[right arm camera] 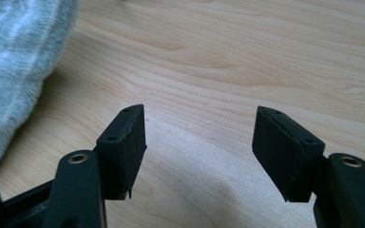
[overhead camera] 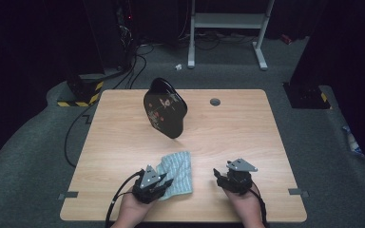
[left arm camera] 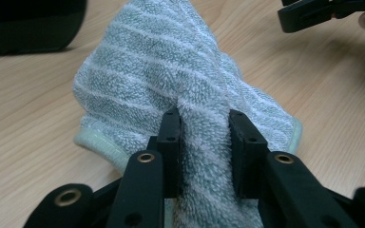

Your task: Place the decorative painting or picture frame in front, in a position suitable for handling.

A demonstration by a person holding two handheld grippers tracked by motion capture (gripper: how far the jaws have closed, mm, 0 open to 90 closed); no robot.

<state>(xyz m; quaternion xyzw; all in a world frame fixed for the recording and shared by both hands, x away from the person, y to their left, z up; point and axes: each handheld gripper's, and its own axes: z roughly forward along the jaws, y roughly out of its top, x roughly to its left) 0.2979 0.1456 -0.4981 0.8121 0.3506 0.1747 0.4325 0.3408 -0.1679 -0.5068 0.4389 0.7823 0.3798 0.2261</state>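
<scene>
Terry cloth, pale blue-green with thin white stripes and a light hemmed edge, makes up the towel (overhead camera: 178,172) lying low and centre-left in the high view, on the near part of the wooden table (overhead camera: 237,128). In the left gripper view the towel (left arm camera: 171,80) is bunched into a raised ridge, its nearest fold pinched between the two black jaws of the left gripper (left arm camera: 204,142), which is clamped on the fabric. The left gripper (overhead camera: 158,183) sits at the towel's lower left edge in the high view.

Lower right of centre in the high view, the right gripper (overhead camera: 223,176) lies apart from the towel; in its own view the right gripper (right arm camera: 199,137) has its jaws apart over bare wood, with nothing between them.

Toward the upper middle of the high view a black lacquered tray (overhead camera: 165,108) with a floral pattern stands tilted on edge; whether it holds anything cannot be told.
</scene>
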